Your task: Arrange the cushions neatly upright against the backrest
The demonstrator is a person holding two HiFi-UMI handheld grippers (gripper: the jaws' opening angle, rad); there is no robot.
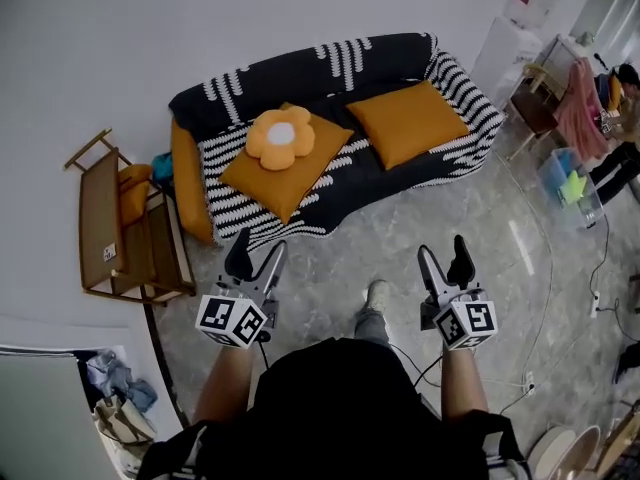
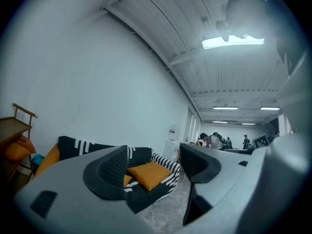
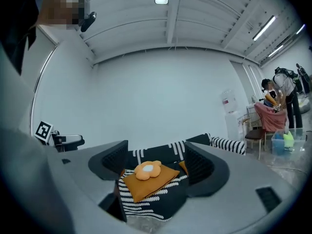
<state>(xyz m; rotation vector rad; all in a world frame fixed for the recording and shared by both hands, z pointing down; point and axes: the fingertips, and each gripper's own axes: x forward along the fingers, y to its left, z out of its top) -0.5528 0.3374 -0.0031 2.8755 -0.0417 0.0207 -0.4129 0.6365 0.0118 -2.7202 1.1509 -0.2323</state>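
L grip (image 1: 257, 255) jaws apart | R grip (image 1: 446, 260) apart | shelf label (image 1: 108, 253) illegible

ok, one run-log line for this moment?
stage: pre-grasp, facing sofa | left tongs: open, empty | right tongs: open, empty | left orange cushion: flat, flower cushion on top | right orange cushion: flat on seat

**Colours and patterns of the sofa and its cushions**

The sofa cover (image 1: 330, 73) is black with bands of white stripes. The sofa end (image 1: 186, 183) is orange. The left cushion (image 1: 270, 180) and the right cushion (image 1: 408, 121) are plain orange. The flower cushion (image 1: 281, 136) is orange with a white centre. The floor (image 1: 330, 278) is mottled grey.
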